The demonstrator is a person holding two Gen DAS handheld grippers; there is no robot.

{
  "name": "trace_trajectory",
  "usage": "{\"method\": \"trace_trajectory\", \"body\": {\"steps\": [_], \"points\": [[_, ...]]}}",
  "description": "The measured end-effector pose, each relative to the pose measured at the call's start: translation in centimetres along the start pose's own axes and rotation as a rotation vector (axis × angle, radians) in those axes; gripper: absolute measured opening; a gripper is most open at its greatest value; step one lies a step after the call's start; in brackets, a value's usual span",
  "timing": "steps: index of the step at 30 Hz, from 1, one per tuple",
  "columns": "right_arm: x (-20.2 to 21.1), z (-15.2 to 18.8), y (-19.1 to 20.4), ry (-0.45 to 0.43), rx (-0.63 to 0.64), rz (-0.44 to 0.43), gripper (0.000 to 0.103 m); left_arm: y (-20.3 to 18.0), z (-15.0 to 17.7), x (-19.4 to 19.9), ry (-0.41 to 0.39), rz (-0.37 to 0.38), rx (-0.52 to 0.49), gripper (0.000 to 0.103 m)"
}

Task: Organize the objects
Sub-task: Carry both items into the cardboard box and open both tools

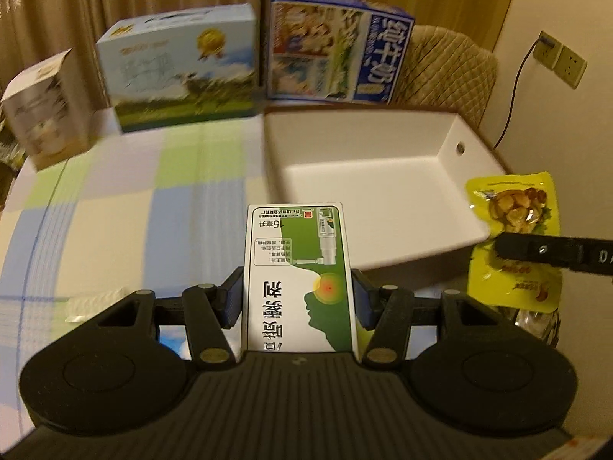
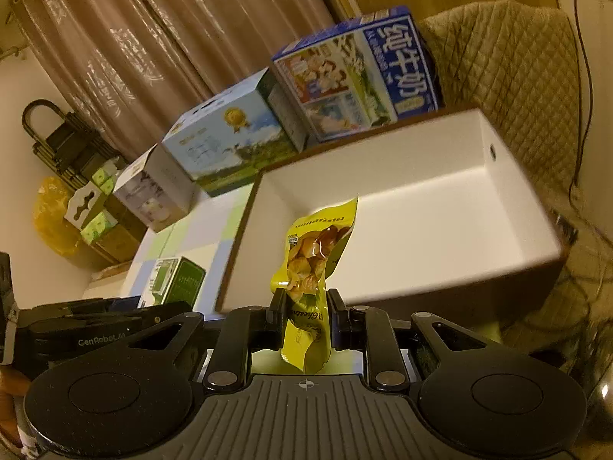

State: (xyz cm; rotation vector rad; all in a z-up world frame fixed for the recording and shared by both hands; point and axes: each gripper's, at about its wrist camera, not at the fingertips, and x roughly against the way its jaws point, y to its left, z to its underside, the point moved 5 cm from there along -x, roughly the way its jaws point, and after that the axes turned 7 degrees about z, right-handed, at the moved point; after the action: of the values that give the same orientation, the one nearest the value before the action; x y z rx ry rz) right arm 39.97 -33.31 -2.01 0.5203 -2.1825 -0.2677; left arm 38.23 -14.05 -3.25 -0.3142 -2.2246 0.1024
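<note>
My left gripper [image 1: 298, 301] is shut on a green and white medicine box [image 1: 299, 268], held lengthwise between the pads above the checked tablecloth. The same medicine box [image 2: 174, 281] shows at the lower left of the right wrist view. My right gripper [image 2: 304, 316] is shut on a yellow chestnut snack pouch [image 2: 314, 260], which stands up between the pads. That pouch [image 1: 513, 237] and a right finger [image 1: 551, 255] appear at the right edge of the left wrist view. A white rectangular bin [image 1: 452, 176] lies ahead; the bin [image 2: 536, 230] holds nothing visible.
Behind the bin stand a blue milk carton box [image 1: 337, 50], a sky-blue box [image 1: 180, 69] and a small white box [image 1: 42, 111]. A quilted chair back [image 1: 448, 73] rises at the right, wall sockets [image 1: 561, 57] with a cord beyond it. Curtains hang behind.
</note>
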Motion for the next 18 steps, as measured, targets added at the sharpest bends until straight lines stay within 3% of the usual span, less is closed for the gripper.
{"method": "trace_trajectory", "body": {"steps": [10, 18], "points": [[-4.6, -5.7, -4.4, 0.042, 0.054, 0.058, 0.018, -4.3, -7.0, -6.2, -0.003, -0.046, 0.015, 0.051], [-10.0, -6.1, -7.6, 0.168, 0.049, 0.101, 0.018, -5.1, -7.8, -12.7, 0.081, -0.092, 0.054, 0.051]]}}
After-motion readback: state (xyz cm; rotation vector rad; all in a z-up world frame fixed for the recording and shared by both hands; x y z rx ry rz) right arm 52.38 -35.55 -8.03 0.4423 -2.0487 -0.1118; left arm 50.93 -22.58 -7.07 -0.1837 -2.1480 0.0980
